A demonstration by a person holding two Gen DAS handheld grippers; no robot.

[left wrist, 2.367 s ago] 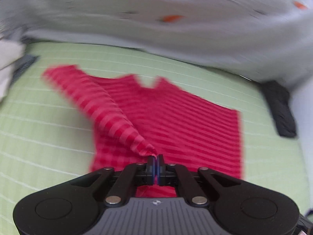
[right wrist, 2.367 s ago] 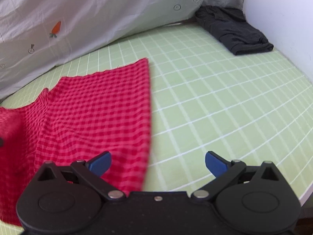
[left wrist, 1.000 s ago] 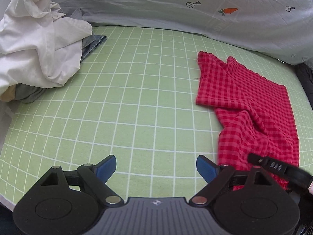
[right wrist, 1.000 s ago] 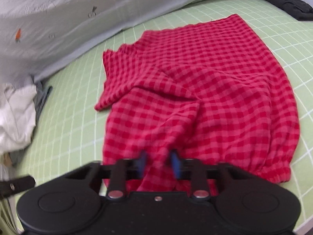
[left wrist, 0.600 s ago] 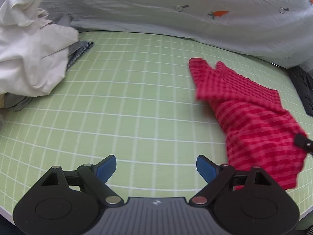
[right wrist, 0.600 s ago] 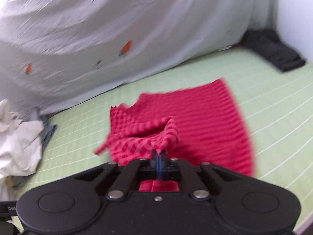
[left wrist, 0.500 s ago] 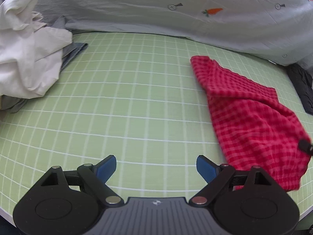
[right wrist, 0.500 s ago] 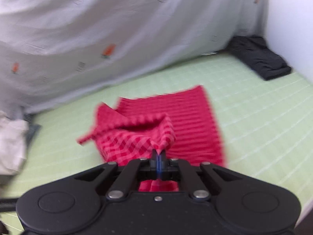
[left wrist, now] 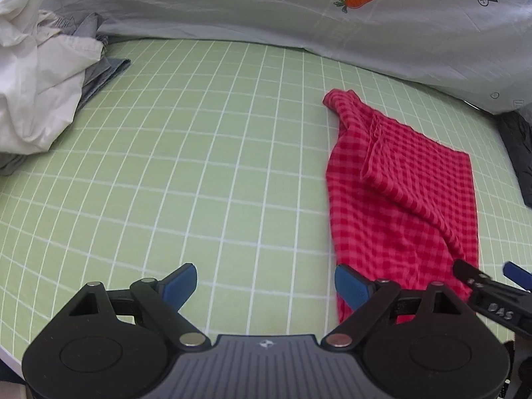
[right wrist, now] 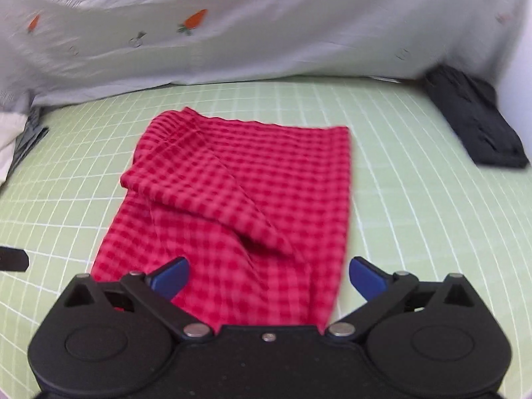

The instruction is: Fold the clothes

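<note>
A red checked garment (right wrist: 239,196) lies folded lengthwise on the green grid mat (right wrist: 415,206), with a raised crease running across its middle. My right gripper (right wrist: 268,274) is open and empty just above the garment's near edge. In the left wrist view the garment (left wrist: 399,196) lies at the right. My left gripper (left wrist: 264,284) is open and empty over bare mat (left wrist: 199,166), left of the garment. The right gripper's fingers (left wrist: 478,282) show at that view's lower right edge.
A pile of white and grey clothes (left wrist: 40,66) sits at the mat's far left. A folded black garment (right wrist: 475,123) lies at the far right by the white wall. A grey carrot-print sheet (left wrist: 299,10) hangs behind the mat.
My right gripper has opened and let go of the red garment, which now lies folded on the mat. My left gripper has stayed open.
</note>
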